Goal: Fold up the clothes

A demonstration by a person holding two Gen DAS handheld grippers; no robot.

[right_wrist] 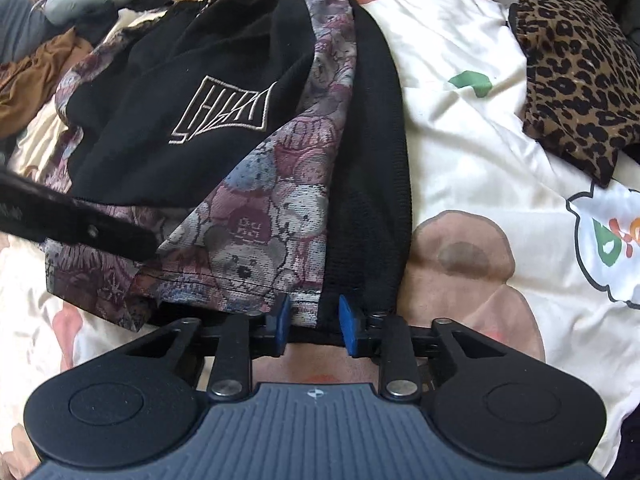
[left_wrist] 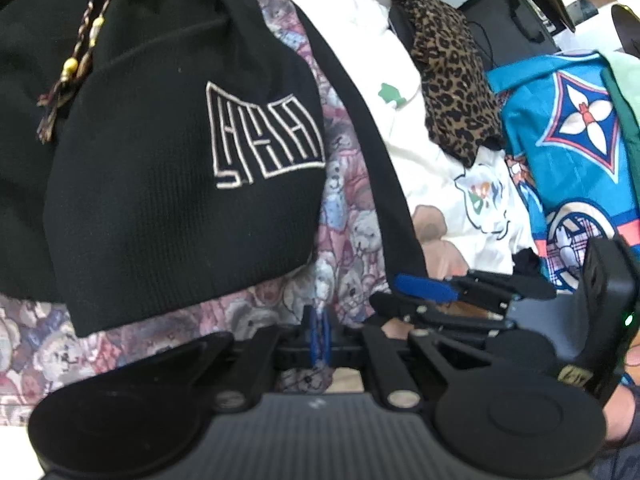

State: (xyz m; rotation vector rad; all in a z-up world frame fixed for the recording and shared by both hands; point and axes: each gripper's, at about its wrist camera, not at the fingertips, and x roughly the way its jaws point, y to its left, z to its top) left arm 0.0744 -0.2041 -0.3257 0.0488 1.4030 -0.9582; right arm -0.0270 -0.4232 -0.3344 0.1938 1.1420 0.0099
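1. Shorts (right_wrist: 248, 120), black with teddy-bear print panels and an embroidered white logo, lie on the cartoon-print bedsheet (right_wrist: 460, 128), with the hem toward us and the waistband with its braided drawstring (left_wrist: 86, 52) at the far end. Their long axis runs away from both tools.
2. Our left gripper (left_wrist: 320, 338) has its blue pads nearly together on the bear-print hem; we judge it pinched on the fabric, though the contact sits low and partly hidden.
3. Our right gripper (right_wrist: 314, 322) stands with its jaws parted, one blue pad at either side of the hem where the bear panel meets the black side strip. We cannot tell whether cloth is caught between them or lies just beyond.
4. In the left wrist view the right gripper shows just to the right, near the black corner of the hem, so both tools sit at the same near edge, close beside each other.
5. A leopard-print garment (right_wrist: 572, 76) lies well apart to the right, and a blue patterned cloth (left_wrist: 568, 132) beyond it.
6. Whether the shorts are doubled over already or spread for a fold, we cannot settle from this.
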